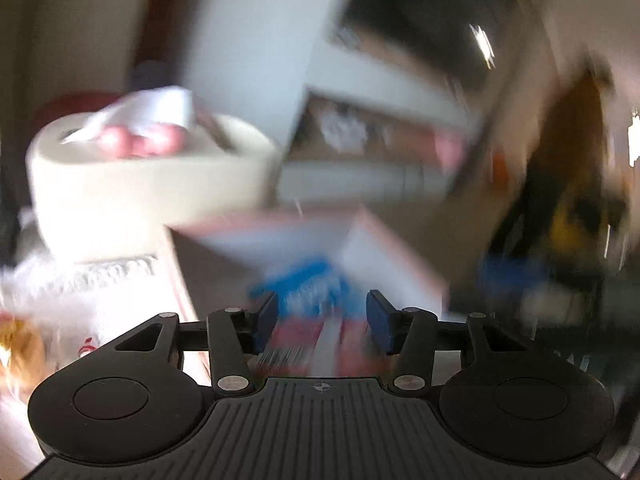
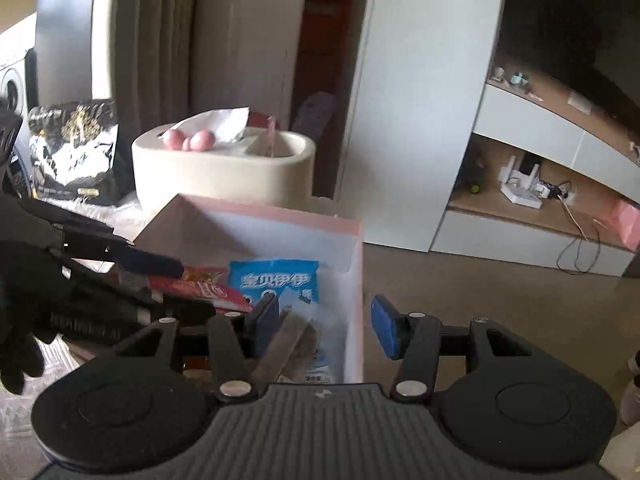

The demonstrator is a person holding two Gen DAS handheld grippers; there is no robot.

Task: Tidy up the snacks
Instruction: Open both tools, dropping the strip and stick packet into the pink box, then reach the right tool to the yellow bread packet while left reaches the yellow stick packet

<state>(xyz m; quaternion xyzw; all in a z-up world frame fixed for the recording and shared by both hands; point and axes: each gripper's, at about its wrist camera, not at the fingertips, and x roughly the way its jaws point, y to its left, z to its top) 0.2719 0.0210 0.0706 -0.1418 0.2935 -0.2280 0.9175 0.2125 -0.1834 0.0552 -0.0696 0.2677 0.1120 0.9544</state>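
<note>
The room has a brown floor (image 2: 460, 280) and white cabinets (image 2: 420, 100) behind. At the far left of the right wrist view a black and silver bag (image 2: 74, 152) stands, and near it a cream oval container (image 2: 224, 172) holds pink balls (image 2: 188, 140) and white paper. In front of this container is an open box with pink edges (image 2: 280, 220). The left gripper (image 2: 168, 276) reaches into the box from the left, above a red snack packet (image 2: 208, 288); its jaws are half open and I cannot tell if they press on something. Right of the red packet a blue snack packet (image 2: 276, 280) lies in the box. The right gripper (image 2: 324, 316) hangs over the right wall of the box, jaws half open and empty. The left wrist view is very blurred.
</note>
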